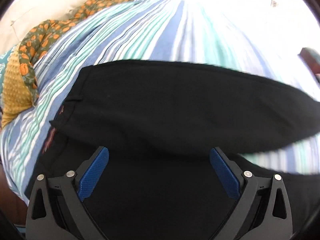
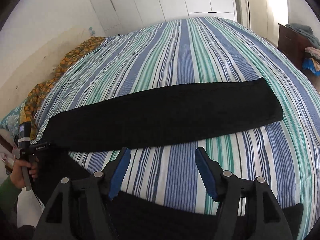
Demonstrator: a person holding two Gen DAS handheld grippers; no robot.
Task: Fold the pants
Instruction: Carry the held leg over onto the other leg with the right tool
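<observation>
Right gripper (image 2: 162, 156) nearest: jaws wide apart, holding nothing, over bare striped bedsheet (image 2: 186, 46) between the two legs of the black pants (image 2: 160, 118). Near leg runs under the gripper base; far leg lies flat, stretched across the bed, hem to the right. Left gripper (image 1: 159, 156) spread wide too, nothing between its blue pads (image 1: 94, 172), hovering over the waist end. Beyond: floral blanket (image 1: 42, 36) bunched against the wall, white wardrobe (image 2: 160, 0) at back.

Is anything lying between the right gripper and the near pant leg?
Nothing visible. The right gripper is open above bare striped bedsheet; the black pants spread flat, with nothing lying on the near leg.
</observation>
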